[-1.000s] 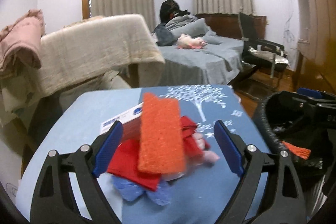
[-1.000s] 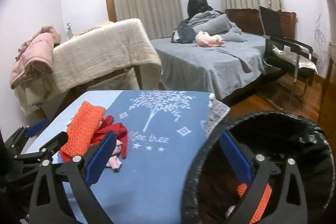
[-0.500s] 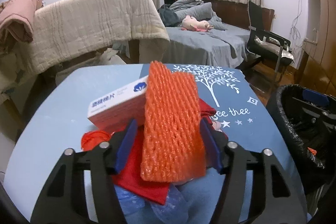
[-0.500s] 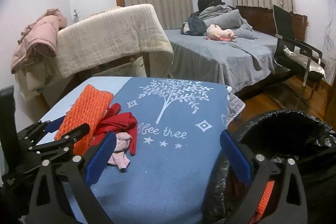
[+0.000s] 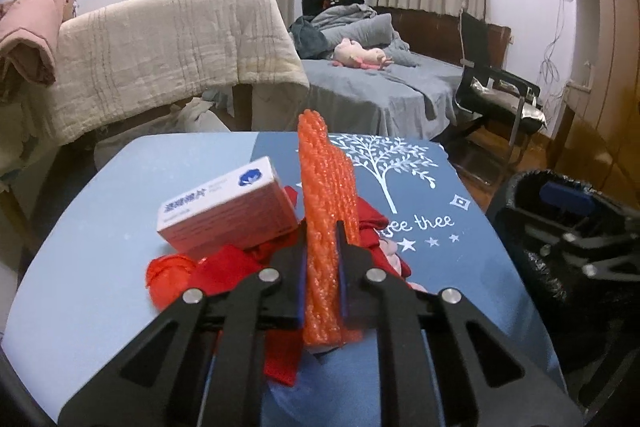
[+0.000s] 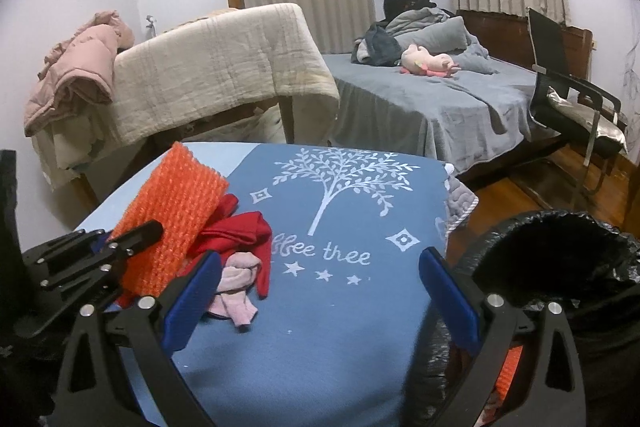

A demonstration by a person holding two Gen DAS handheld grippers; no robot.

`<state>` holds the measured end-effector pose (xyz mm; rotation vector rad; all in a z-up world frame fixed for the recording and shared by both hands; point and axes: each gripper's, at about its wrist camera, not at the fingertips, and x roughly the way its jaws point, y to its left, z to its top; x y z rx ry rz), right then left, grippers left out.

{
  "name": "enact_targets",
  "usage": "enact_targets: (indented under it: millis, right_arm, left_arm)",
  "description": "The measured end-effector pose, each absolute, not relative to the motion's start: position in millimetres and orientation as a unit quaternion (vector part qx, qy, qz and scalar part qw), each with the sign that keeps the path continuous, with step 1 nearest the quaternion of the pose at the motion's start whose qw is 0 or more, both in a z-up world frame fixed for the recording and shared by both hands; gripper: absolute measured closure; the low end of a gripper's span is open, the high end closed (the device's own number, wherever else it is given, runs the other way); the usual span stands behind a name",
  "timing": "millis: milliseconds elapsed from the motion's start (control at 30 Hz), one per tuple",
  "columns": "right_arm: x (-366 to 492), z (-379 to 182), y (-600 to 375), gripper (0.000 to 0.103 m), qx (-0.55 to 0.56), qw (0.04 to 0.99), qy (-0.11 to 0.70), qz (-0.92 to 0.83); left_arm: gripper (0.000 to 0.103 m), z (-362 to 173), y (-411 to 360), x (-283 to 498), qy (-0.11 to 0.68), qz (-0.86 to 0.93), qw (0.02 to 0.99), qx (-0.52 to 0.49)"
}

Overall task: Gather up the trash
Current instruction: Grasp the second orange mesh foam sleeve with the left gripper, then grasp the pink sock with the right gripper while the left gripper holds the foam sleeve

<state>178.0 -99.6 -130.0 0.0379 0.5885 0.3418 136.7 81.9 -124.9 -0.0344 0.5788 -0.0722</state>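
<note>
**A:** The left hand-held gripper [image 5: 322, 267], low in the middle of the left wrist view, has its jaws closing on the orange foam net [image 5: 326, 227]. The net is squeezed into a narrow upright strip between the blue pads, so I'd call that piece as good as caught.

**B:** And the right hand-held gripper [image 6: 320, 295]?

**A:** Wide apart, nothing between its fingers. It hangs at the bottom of the right wrist view, over the near edge of the desk [image 6: 340, 347], with its right finger at the rim of the black bin bag [image 6: 560, 259] at lower right.

**B:** Anything in the bag already?

**A:** A bit of orange shows low inside it, behind that right finger. It looks like another net, though I can't make it out well. So I'd judge that some trash has gone in.

**B:** What is left on the desk?

**A:** Just past the left jaws there is a heap: red cloth [image 5: 224, 271] under and around the net, a small white and pink box [image 5: 228, 215] lying on the heap at centre left, and a pink crumpled scrap [image 6: 236, 291] on the near right side of the heap. Something pale blue shows beneath the red, too hidden to name.

**B:** So partway?

**A:** Partway, I'd say. The net has yet to be lifted and carried right to the bag, and the rest of the heap is untouched. Farther back, the bed [image 6: 420, 99] and the chair [image 6: 568, 95] carry nothing that reads as trash.
</note>
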Motion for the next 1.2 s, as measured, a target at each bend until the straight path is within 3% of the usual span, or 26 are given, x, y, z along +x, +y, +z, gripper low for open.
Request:
enact_targets:
  millis: [133,233,600,933,1200]
  right_arm:
    - [177,-135,-88,0.008,0.014,0.939,0.294,0.179]
    - [179,-145,-79,0.015,0.011,0.933,0.307,0.187]
    - [189,-177,-52,0.054,0.003,0.905,0.362,0.224]
    - [198,-188,-23,0.065,-0.01,0.881,0.397,0.258]
    - [198,-190,-24,0.083,0.0,0.877,0.402,0.264]
  left_arm:
    - [0.092,-120,93,125,0.277,-0.015,0.961,-0.016]
    - [0.093,-121,101,121,0.278,-0.002,0.961,-0.017]
    - [0.093,-128,108,118,0.282,0.003,0.959,-0.011]
    - [0.092,-133,113,122,0.289,0.007,0.957,-0.016]
    - [0.092,-134,114,121,0.29,0.006,0.957,-0.017]
